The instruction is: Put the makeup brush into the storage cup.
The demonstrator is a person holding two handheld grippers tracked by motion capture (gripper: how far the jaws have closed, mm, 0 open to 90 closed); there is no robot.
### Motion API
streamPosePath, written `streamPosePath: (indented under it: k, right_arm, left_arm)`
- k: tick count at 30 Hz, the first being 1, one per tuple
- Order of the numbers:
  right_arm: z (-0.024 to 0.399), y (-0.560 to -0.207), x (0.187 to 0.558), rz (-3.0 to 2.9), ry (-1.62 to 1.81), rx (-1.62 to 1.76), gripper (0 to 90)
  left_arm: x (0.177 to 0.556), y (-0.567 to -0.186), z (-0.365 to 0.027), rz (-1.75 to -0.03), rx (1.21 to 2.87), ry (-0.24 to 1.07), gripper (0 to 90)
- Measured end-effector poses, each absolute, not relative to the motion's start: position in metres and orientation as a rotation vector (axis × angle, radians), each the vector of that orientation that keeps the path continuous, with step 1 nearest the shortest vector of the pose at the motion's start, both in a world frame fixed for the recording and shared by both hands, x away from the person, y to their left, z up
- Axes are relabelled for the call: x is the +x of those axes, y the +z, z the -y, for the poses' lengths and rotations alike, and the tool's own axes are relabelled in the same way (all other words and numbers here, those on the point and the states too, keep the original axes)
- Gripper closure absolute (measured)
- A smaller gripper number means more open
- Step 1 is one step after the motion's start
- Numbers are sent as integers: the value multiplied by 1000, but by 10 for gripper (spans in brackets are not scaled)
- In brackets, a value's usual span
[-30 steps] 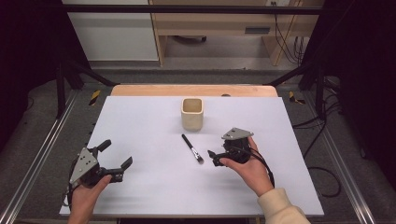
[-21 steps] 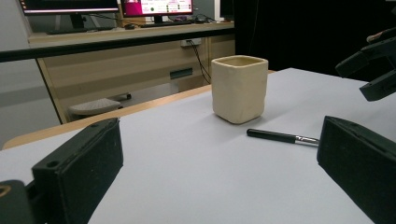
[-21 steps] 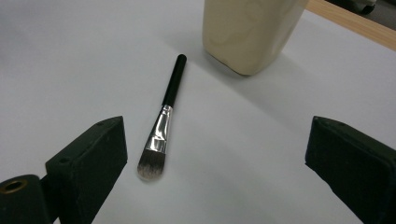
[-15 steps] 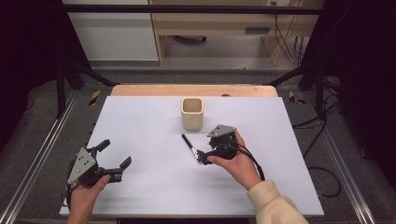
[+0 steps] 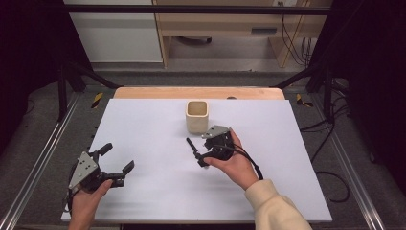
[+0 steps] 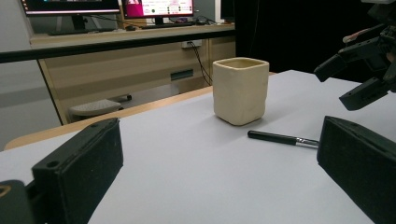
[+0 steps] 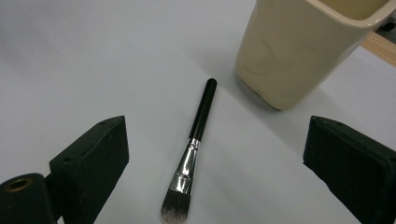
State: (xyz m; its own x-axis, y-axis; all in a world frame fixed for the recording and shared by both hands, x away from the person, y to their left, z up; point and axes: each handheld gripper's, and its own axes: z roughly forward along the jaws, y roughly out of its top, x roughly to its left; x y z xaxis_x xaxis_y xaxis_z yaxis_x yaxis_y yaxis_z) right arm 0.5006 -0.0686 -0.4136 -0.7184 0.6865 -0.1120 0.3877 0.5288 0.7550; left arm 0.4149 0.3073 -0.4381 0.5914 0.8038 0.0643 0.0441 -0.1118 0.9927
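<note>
A makeup brush with a black handle and silver ferrule lies flat on the white table, just in front of a cream square cup. My right gripper hovers open right over the brush. In the right gripper view the brush lies between the spread jaws, bristles nearest me, with the cup just past its handle end. My left gripper rests open and empty near the front left corner. The left gripper view looks past its jaws at the cup, the brush and the right gripper.
The table's far edge is a wooden strip. Metal rails run along both sides of the table. A wooden desk with monitors stands beyond the far edge.
My right gripper has moved left across the table from beside the brush to directly over it. The left gripper, the cup and the brush have stayed put.
</note>
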Motion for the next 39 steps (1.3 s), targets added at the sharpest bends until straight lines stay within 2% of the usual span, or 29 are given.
streamPosePath:
  k: [39]
  right_arm:
    - [31, -445, 519, -2485, 937, 916, 77]
  left_arm:
    - [415, -438, -310, -737, 1557, 754, 0]
